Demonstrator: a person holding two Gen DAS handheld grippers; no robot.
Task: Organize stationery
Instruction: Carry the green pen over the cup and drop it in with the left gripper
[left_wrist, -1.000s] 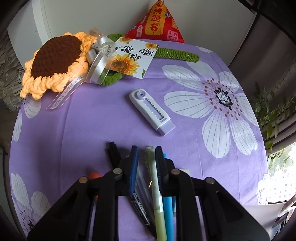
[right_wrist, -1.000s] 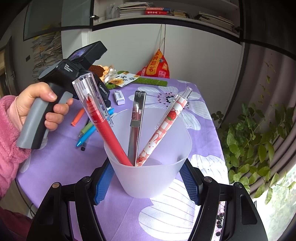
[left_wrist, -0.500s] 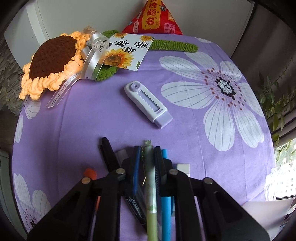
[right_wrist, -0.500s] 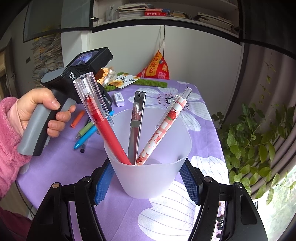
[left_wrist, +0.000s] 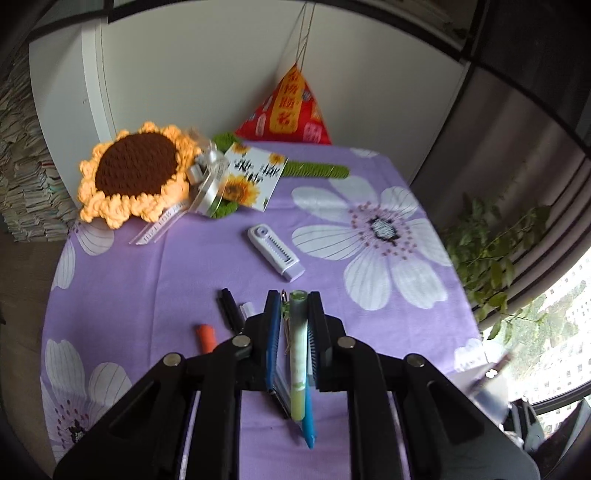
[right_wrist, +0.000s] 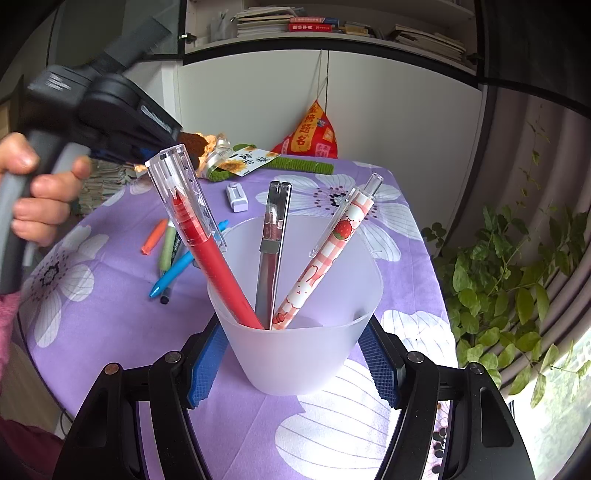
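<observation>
My left gripper (left_wrist: 293, 299) is shut on a pale green pen (left_wrist: 298, 350) and holds it above the purple flowered tablecloth (left_wrist: 147, 280). A blue pen (left_wrist: 308, 428), a black marker (left_wrist: 231, 308) and an orange pen (left_wrist: 206, 336) lie below it. My right gripper (right_wrist: 291, 354) is shut on a frosted white cup (right_wrist: 295, 354). The cup holds a red pen (right_wrist: 207, 243), a silver utility knife (right_wrist: 273, 251) and a pink rabbit pen (right_wrist: 332, 251). A lilac correction tape (left_wrist: 275, 253) lies further back; it also shows in the right wrist view (right_wrist: 236, 194).
A crochet sunflower (left_wrist: 136, 173), a sunflower card (left_wrist: 251, 177) and a red triangular pouch (left_wrist: 288, 110) stand at the table's back edge. A leafy plant (right_wrist: 517, 258) is beside the table on the right. Loose pens (right_wrist: 173, 254) lie left of the cup.
My left gripper has closed on the green pen and lifted it off the table, rising and tilting up. The right gripper and cup have stayed still.
</observation>
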